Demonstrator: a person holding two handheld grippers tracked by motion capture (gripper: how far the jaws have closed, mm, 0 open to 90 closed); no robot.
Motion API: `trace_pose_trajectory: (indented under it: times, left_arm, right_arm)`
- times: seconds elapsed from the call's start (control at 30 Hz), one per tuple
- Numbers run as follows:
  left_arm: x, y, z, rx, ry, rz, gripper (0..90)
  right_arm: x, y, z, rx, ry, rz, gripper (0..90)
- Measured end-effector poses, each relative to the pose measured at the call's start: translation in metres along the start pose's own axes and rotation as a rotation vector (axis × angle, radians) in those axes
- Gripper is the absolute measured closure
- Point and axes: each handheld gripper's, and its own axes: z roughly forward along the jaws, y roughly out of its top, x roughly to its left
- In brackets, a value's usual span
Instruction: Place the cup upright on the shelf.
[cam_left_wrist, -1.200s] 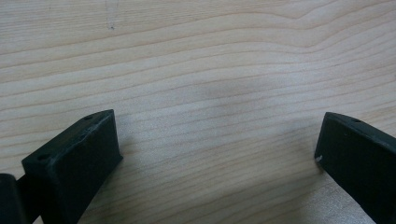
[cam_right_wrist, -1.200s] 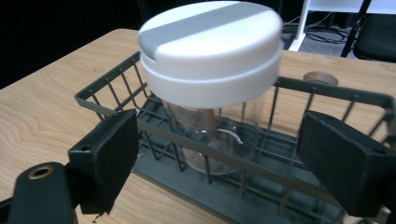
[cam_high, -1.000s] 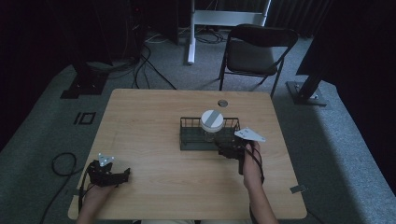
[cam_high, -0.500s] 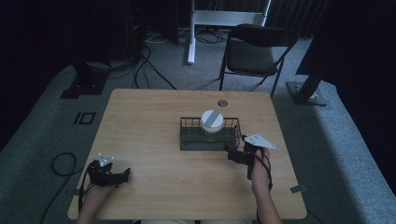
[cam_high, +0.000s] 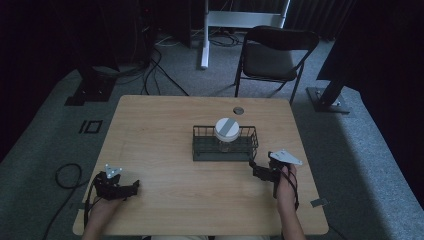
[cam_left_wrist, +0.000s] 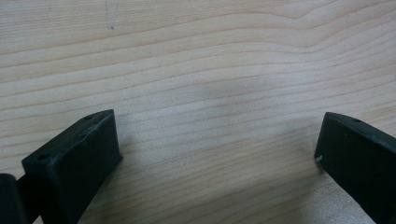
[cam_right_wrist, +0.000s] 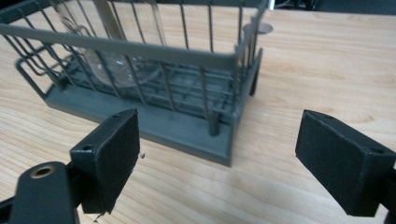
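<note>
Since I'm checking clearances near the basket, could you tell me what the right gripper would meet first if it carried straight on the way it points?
Most likely the wire basket: the right gripper, jaws open, faces its near corner across a strip of bare table. The glass jar stands inside, behind the wires. Depth is hard to judge.

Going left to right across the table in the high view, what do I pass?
Left black two-jaw gripper → dark wire basket holding a clear glass jar with a white lid → right black two-jaw gripper.
</note>
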Motion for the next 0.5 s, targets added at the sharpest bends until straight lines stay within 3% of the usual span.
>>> trace_pose_trajectory:
  times: [0.5]
  left_arm:
    - [0.000,0.000,0.000,0.000,0.000,0.000,0.1]
  right_arm:
    - [-0.024,-0.015,-0.004,0.049,-0.078,0.019,13.4]
